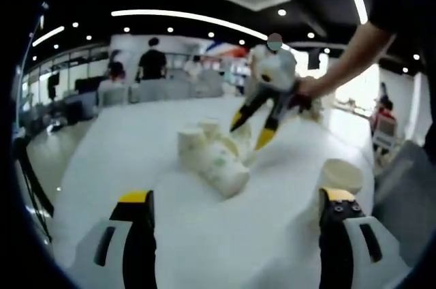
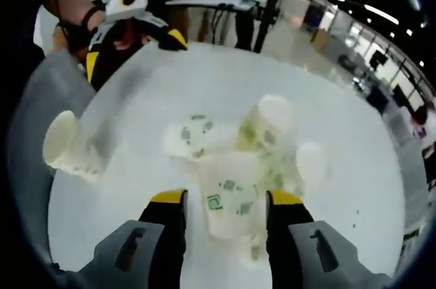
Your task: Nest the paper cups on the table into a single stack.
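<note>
Now our right gripper (image 2: 226, 205) straddles a paper cup (image 2: 228, 202), fingers apart. Our left gripper (image 1: 238, 207) is spread wide, short of the cup cluster (image 1: 214, 156) on the desk (image 1: 136, 139).

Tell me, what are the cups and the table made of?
The cups look like paper: matte cream walls with small green printed marks and a rolled rim, as on the lone cup lying apart. The table looks like a smooth white top, maybe laminate or plastic; it has a soft sheen, but the pictures are too blurry to be sure.
</note>
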The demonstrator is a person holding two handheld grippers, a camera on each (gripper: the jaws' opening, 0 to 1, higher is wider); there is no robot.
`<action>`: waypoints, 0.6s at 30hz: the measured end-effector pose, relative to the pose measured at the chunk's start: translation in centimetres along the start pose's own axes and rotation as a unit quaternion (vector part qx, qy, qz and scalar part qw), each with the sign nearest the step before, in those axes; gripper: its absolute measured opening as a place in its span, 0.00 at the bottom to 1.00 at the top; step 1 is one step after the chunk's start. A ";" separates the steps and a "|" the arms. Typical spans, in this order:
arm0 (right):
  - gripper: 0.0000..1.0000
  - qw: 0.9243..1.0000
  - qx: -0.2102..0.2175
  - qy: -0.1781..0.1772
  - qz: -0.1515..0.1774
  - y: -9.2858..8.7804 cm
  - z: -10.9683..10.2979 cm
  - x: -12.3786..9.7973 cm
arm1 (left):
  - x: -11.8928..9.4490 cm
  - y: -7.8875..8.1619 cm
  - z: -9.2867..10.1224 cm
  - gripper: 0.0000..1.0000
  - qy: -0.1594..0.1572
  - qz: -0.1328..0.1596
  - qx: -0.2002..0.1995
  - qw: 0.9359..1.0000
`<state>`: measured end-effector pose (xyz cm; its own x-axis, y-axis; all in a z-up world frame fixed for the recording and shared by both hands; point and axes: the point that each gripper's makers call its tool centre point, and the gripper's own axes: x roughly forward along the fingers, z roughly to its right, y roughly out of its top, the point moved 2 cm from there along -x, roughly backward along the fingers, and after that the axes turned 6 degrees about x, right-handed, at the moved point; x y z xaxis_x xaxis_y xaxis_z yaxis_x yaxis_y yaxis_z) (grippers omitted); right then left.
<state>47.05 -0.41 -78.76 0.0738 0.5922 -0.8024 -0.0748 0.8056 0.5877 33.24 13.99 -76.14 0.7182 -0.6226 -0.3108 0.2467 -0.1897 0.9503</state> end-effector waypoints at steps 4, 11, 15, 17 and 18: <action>0.43 1.000 -0.003 0.007 -0.009 0.1 -0.3 0.5 | -0.5 0.2 0.2 0.98 -0.001 0.001 -0.005 1.000; 0.43 1.000 -0.016 0.008 -0.015 0.7 0.1 0.9 | -0.6 -0.1 0.2 0.98 0.000 -0.002 -0.009 1.000; 0.43 1.000 -0.020 0.011 -0.018 0.9 0.3 1.1 | -0.3 -0.1 -0.1 0.98 0.005 0.000 -0.014 1.000; 0.42 0.999 -0.022 0.016 -0.018 1.2 0.2 1.3 | -0.1 0.0 -0.1 0.98 0.007 0.002 -0.017 1.000; 0.42 0.999 -0.028 0.016 -0.020 1.2 0.2 1.3 | 0.0 0.0 0.0 0.98 0.007 0.002 -0.020 1.000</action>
<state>47.20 1.31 -79.07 0.0462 0.5572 -0.8291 -0.1276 0.8265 0.5483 33.29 13.98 -76.14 0.7276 -0.6130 -0.3079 0.2703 -0.1564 0.9500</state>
